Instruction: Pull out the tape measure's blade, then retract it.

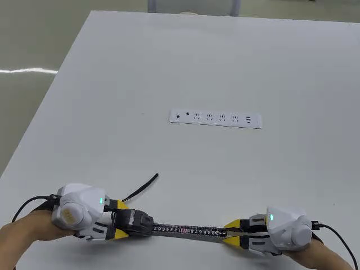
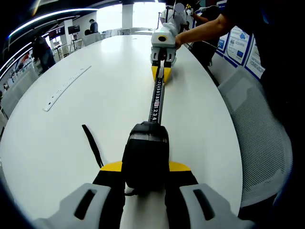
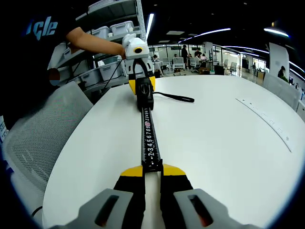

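A black tape measure case lies near the table's front edge, and my left gripper is shut on it. Its black blade, printed with white numbers, runs out to the right across the table. My right gripper is shut on the blade's end. In the right gripper view the case sits far off in the left gripper's yellow-tipped jaws. A black wrist strap trails from the case onto the table.
A white power strip lies mid-table, beyond the blade. The white table stretches far ahead. A mesh chair stands at the table's near edge. Shelves and people fill the room behind.
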